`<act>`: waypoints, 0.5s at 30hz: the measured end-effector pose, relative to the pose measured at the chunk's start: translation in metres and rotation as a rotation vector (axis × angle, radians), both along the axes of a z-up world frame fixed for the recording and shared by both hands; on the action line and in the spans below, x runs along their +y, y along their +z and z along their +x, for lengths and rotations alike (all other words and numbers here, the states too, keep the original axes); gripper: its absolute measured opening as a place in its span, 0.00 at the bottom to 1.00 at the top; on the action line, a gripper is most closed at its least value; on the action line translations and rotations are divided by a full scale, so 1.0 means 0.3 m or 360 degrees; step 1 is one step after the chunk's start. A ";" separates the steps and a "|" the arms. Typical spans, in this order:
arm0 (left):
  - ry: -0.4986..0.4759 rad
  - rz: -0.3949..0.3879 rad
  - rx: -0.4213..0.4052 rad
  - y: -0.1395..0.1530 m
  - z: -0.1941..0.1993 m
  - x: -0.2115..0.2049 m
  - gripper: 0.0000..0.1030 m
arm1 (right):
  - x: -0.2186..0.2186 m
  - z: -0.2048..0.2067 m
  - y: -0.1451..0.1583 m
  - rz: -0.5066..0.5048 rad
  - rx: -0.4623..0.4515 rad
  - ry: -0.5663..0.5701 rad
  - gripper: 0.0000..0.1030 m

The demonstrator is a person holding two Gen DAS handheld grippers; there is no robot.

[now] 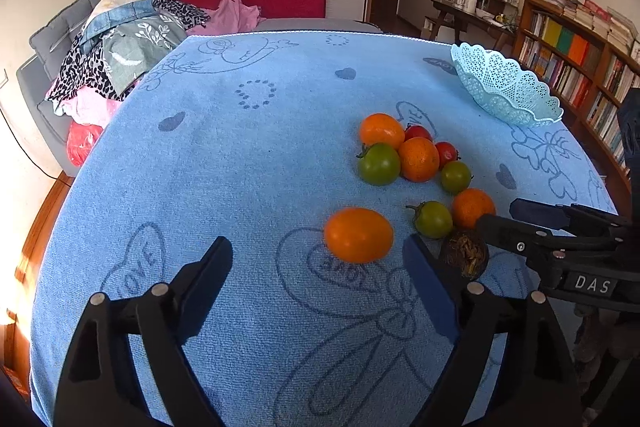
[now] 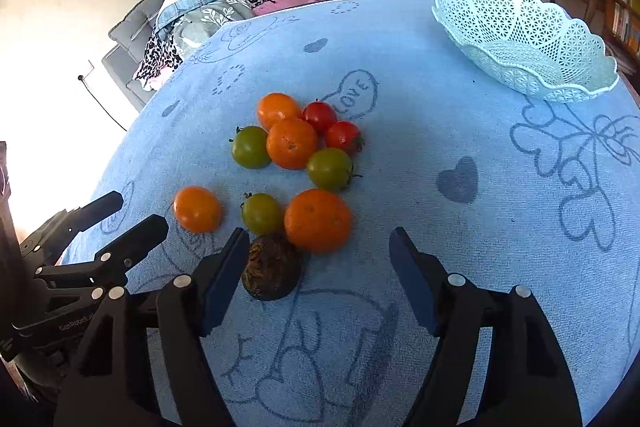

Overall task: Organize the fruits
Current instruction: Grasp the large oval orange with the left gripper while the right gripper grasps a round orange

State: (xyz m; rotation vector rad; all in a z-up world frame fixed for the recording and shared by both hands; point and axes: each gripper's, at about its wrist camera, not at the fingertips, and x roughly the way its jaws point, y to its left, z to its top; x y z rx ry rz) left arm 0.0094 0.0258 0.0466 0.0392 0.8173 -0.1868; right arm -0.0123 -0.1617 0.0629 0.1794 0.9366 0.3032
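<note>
Left gripper (image 1: 318,253) is hanging over the near part of the table, jaws standing apart with nothing gripped; a lone orange fruit (image 1: 359,235) is lying on the blue towel (image 1: 248,163) ahead of the gap between its fingers, clear of both pads.

Right gripper (image 2: 320,247) is hovering just beside it, jaws also apart and holding nothing. A dark brown, rough-skinned fruit (image 2: 272,273) is sitting right against its left finger (image 2: 224,279); actual contact cannot be told. A large orange (image 2: 318,219) is resting just beyond, in line with the gap.

Next to that orange, a green tomato (image 2: 262,214) is lying close beside it.

Farther toward the middle of the table, the main cluster is sitting bunched together: two more oranges (image 2: 292,143), two green tomatoes (image 2: 330,169), and two red tomatoes (image 2: 344,137), most touching a neighbour.

At the far right corner, a pale blue lattice basket (image 2: 532,67) is standing on the towel with nothing visible inside, well apart from the fruit.

Beyond the far edge, a pile of clothes (image 1: 132,39) is lying on a grey sofa.
</note>
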 end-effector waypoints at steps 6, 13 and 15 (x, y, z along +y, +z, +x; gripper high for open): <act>-0.0045 -0.0035 0.0035 -0.006 0.022 0.000 0.79 | -0.003 0.033 -0.021 0.0023 0.0036 0.0000 0.63; -0.0084 -0.0030 0.0099 -0.042 0.058 -0.033 0.70 | -0.011 0.063 -0.046 0.0051 0.0084 -0.0001 0.54; -0.0085 -0.0031 0.0119 -0.055 0.068 -0.037 0.69 | -0.006 0.069 -0.049 0.0041 0.0083 0.0006 0.53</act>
